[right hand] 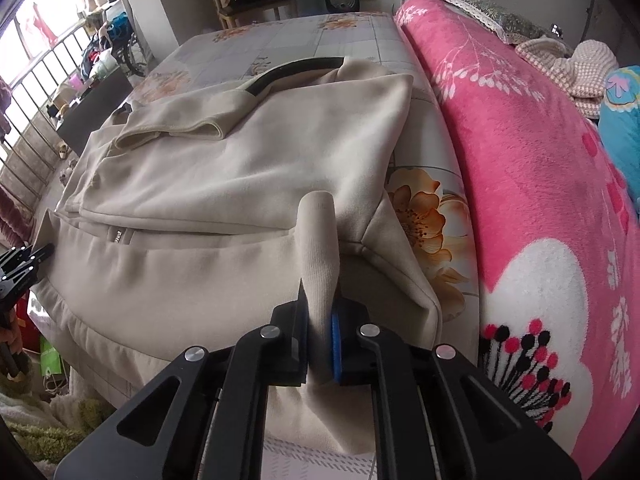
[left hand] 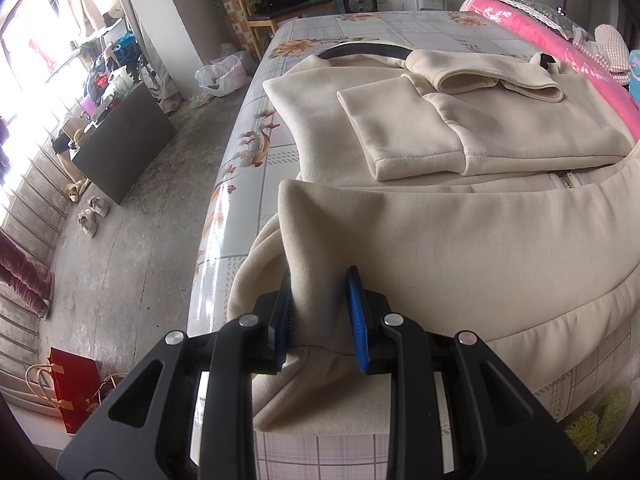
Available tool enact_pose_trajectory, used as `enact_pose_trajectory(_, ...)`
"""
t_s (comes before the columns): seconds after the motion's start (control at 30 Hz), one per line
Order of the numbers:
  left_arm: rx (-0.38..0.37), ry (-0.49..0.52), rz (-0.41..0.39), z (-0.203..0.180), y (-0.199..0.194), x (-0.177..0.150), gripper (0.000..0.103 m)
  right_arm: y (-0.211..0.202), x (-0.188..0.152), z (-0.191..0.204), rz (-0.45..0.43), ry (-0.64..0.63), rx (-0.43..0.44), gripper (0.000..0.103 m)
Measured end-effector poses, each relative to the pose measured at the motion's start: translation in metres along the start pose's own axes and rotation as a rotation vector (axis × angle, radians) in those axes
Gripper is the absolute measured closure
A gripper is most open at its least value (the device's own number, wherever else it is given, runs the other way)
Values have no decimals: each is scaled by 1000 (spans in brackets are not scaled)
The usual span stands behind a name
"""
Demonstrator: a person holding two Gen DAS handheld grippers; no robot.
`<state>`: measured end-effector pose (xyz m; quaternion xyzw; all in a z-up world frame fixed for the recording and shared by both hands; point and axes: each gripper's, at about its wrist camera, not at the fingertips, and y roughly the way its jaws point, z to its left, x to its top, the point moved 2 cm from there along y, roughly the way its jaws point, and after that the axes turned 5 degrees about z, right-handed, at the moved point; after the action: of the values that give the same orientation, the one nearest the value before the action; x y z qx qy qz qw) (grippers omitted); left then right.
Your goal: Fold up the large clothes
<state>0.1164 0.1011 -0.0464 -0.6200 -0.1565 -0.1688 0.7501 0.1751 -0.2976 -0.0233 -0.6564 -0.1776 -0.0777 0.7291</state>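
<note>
A large cream sweatshirt (left hand: 460,240) with a black neck trim (left hand: 360,51) lies flat on the bed, its sleeves folded across the body. My left gripper (left hand: 320,312) is shut on a raised fold of the near left hem corner. In the right wrist view the same sweatshirt (right hand: 240,184) spreads ahead, and my right gripper (right hand: 320,328) is shut on a pinched ridge of the near right hem. The left gripper (right hand: 24,264) shows at that view's left edge. A small zip pocket (right hand: 119,236) sits near the hem.
The bed has a glossy floral sheet (left hand: 248,152). A rolled pink blanket (right hand: 520,184) runs along the right side with pillows behind it. Left of the bed are bare floor (left hand: 120,260), a dark cabinet (left hand: 124,140), shoes (left hand: 92,216), a red bag (left hand: 76,384) and a wooden chair (left hand: 272,8).
</note>
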Motion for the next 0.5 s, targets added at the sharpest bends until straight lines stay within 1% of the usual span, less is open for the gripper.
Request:
enact_pose_trajectory(0.1,5,5,-5,0,-1,-1,80,-6,-1,2,-16,0,-8,95)
enact_pose_trajectory(0.13,7,5,-7,1,-1,-1,82,-9,-2,3,-23,-1,-11,95)
enact_pose_trajectory(0.17,12,4,-13,1,-2,-1,87,-11,-2,3,-31,-2,-14,96)
enact_pose_trajectory(0.23,14,0,-31,2,-8,-2,91,-18,-4,6,-49,-5,-21,96)
enact_pose_trajectory(0.33,13,0,-76,4,-23,-4,93,-34,-7,10,-87,-5,-28,96)
enact_pose_trajectory(0.5,-26,-25,-171,12,-66,-7,94,-73,-14,23,-181,-18,-29,96)
